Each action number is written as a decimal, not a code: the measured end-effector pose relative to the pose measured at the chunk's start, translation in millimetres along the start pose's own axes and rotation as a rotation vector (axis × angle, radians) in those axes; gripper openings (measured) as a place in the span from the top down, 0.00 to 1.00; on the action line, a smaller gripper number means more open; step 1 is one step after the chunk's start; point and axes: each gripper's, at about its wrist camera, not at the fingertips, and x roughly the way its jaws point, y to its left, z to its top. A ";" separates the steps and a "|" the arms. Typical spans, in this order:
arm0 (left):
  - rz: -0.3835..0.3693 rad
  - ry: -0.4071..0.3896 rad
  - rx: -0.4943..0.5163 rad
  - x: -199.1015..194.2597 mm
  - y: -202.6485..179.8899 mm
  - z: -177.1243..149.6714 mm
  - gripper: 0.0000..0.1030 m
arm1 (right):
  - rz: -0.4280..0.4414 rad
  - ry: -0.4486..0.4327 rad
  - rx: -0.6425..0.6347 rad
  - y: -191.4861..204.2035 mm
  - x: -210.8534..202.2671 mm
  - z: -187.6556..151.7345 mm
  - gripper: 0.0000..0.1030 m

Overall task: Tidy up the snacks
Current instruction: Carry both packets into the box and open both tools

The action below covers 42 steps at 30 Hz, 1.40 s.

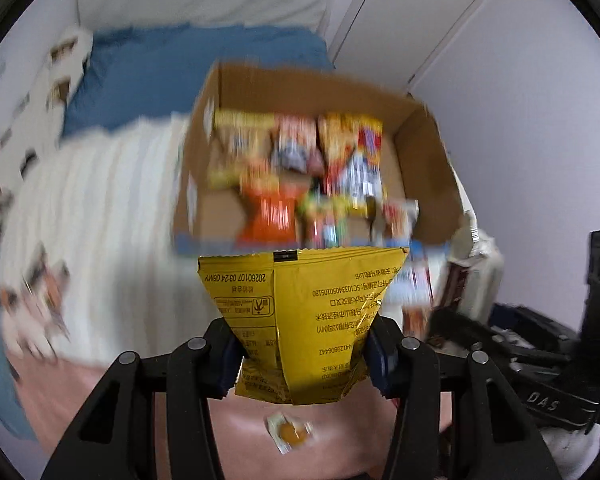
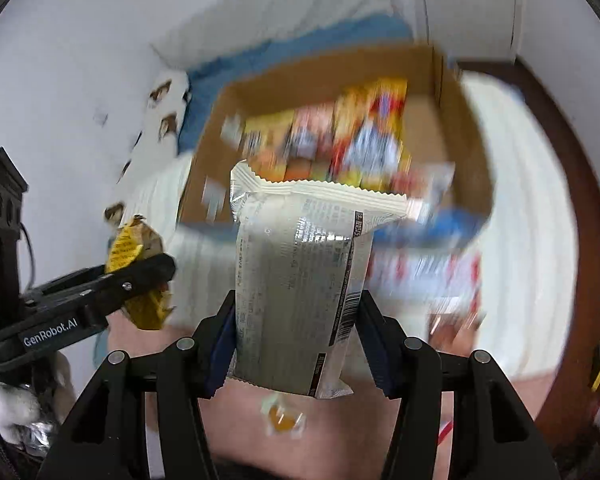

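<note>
My left gripper (image 1: 300,354) is shut on a yellow snack bag (image 1: 300,312), held up in front of an open cardboard box (image 1: 424,148) that holds several colourful snack packs (image 1: 300,168). My right gripper (image 2: 296,344) is shut on a white snack bag (image 2: 300,280), also held before the box (image 2: 468,152). The left gripper (image 2: 100,292) with its yellow bag (image 2: 126,250) shows at the left of the right wrist view. A small wrapped orange candy (image 1: 290,432) lies on the pink cover below; it also shows in the right wrist view (image 2: 282,420).
The box stands on a bed with a white blanket (image 1: 100,208), a blue sheet (image 1: 172,68) and a pink cover (image 1: 100,384). A loose snack pack (image 1: 36,300) lies at left. Black cases (image 1: 560,360) sit at right. A dark wooden bed frame (image 2: 580,240) curves at the right.
</note>
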 end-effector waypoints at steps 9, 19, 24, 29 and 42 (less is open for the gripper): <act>0.237 0.221 0.048 91.5 30.2 83.7 0.52 | -0.190 0.068 -0.031 -38.7 46.5 124.2 0.43; 0.343 0.344 0.072 153.9 56.8 91.7 0.52 | -0.364 0.202 -0.121 -72.6 119.1 170.7 0.43; 0.321 0.379 0.055 168.3 64.3 92.5 0.51 | -0.397 0.243 -0.096 -85.6 139.1 180.4 0.30; 0.241 0.337 0.031 165.9 65.8 99.5 0.09 | -0.347 0.234 -0.056 -90.3 142.8 181.5 0.16; 0.168 0.214 -0.030 130.7 64.3 108.8 0.08 | -0.288 0.156 0.002 -80.1 107.3 150.0 0.06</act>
